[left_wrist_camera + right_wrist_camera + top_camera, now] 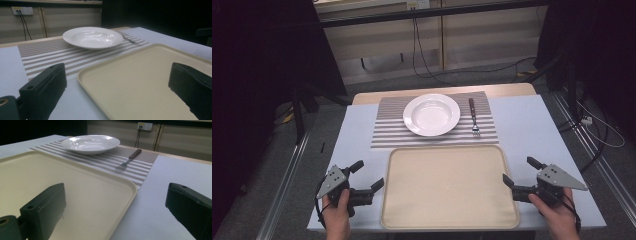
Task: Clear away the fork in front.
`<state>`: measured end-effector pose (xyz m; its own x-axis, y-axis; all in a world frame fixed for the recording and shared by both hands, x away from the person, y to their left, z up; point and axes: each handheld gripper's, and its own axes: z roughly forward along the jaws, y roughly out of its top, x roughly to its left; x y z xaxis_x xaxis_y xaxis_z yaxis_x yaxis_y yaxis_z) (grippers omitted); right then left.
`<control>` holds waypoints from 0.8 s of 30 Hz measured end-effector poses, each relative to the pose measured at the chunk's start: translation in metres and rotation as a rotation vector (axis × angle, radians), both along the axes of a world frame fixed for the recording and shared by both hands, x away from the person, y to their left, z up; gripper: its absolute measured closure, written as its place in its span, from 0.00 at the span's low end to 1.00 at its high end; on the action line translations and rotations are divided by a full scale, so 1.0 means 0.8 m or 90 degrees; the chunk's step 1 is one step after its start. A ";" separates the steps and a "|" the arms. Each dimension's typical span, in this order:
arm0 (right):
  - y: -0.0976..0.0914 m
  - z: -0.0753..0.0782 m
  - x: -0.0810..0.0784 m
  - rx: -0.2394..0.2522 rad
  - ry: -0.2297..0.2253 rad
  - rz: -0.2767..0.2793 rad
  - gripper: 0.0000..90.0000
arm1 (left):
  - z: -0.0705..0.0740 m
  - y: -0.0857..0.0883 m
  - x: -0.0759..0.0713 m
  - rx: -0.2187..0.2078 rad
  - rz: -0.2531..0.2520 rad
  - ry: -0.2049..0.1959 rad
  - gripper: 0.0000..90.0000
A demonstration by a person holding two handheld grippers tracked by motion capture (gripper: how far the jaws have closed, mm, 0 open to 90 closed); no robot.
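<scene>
Nearest the person, both hands sat at the table's front edge, one either side of the tray. The left gripper was held by the left hand just off the tray's left rim, jaws spread wide w/ nothing between them; the right gripper in the right hand sat just off the right rim, jaws likewise spread and empty. Neither touched the tray. The beige tray, bare, lay btwn the two grippers on the pale blue table, nearest thing to both. Beyond its far rim lay a striped placemat, close to the tray. On the mat stood a white plate, approx. centred, upright and empty. To its right, apart from it, lay a fork w/ dark handle pointing away, tines toward the tray.
</scene>
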<state>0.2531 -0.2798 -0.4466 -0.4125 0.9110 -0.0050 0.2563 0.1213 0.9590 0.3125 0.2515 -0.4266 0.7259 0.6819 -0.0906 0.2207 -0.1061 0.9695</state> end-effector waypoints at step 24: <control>0.011 0.022 0.126 -0.074 0.053 -0.023 0.04 | -0.002 0.004 0.001 -0.015 0.000 0.010 0.02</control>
